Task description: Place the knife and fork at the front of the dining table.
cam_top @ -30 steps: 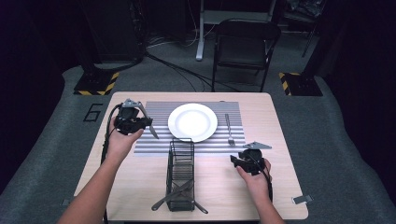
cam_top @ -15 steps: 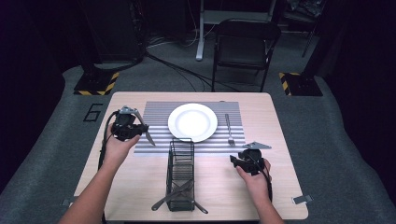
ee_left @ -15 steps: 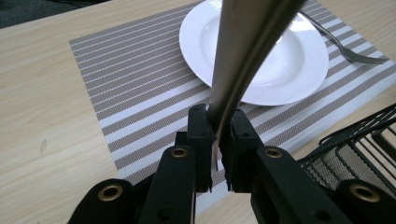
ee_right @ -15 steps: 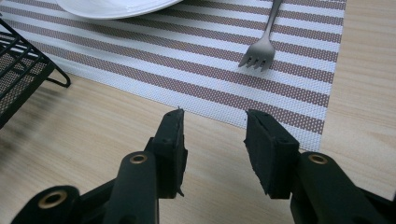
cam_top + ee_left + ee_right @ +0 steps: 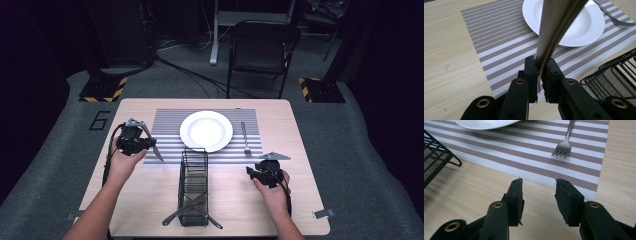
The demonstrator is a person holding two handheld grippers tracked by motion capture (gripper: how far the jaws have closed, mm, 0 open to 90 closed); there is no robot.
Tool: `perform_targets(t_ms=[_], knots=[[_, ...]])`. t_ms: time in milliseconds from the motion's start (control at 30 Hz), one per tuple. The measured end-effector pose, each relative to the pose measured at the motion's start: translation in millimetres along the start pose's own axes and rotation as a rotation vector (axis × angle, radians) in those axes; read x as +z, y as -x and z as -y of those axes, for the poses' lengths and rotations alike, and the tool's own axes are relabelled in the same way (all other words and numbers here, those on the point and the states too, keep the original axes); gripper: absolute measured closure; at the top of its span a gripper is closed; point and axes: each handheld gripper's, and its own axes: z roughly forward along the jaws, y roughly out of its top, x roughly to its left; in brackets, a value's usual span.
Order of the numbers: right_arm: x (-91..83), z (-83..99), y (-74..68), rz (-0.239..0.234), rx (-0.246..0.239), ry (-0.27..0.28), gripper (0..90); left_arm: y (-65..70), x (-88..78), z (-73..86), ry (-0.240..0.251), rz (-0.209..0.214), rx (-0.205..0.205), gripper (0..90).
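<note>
My left gripper (image 5: 144, 144) (image 5: 541, 67) is shut on a metal knife (image 5: 155, 150) (image 5: 556, 27). The knife slants down toward the left edge of the striped placemat (image 5: 167, 125) (image 5: 499, 37). A white plate (image 5: 206, 131) (image 5: 584, 27) (image 5: 484, 123) lies in the middle of the mat. To its right on the mat lies a fork (image 5: 245, 137) (image 5: 564, 145) (image 5: 616, 18). My right gripper (image 5: 255, 172) (image 5: 537, 187) stands open and empty over bare wood, just off the mat's near right corner, with its jaws aimed at the fork's tines.
A black wire basket (image 5: 193, 185) (image 5: 614, 75) (image 5: 436, 157) stands at the table's front middle, with cutlery (image 5: 192, 210) lying in it and poking out at the near end. A folding chair (image 5: 262, 50) stands beyond the table's far edge.
My left hand has sunk a little and drawn toward the near left with the knife, bringing the blade lower over the mat's left edge. The right hand has kept still.
</note>
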Motion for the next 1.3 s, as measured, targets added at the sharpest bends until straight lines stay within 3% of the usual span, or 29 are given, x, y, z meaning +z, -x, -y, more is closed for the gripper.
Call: perform_targets(t_ms=[167, 267, 300, 533, 1033, 1300], knots=[[-0.2, 0.2, 1.2, -0.001, -0.005, -0.002, 57.0, -2.0, 2.3, -0.4, 0.015, -0.002, 0.001, 82.2], [-0.1, 0.1, 1.0, -0.001, -0.004, -0.003, 56.9, -2.0, 4.4, -1.9, 0.019, -0.002, -0.019, 82.2], [0.0, 0.1, 0.8, -0.001, -0.004, -0.001, 56.8, -3.6, 4.7, -2.8, 0.013, -0.003, -0.001, 82.2], [-0.1, 0.1, 1.1, 0.000, -0.004, -0.001, 56.8, -2.6, 11.4, -7.6, 0.023, -0.023, 0.002, 82.1], [-0.4, 0.2, 2.4, 0.000, -0.005, 0.005, 56.8, -4.2, 28.7, -12.8, 0.085, -0.041, -0.045, 82.3], [0.8, 0.7, 1.9, -0.005, -0.001, -0.002, 56.7, -4.7, 34.2, -14.1, 0.097, -0.042, -0.042, 82.3]])
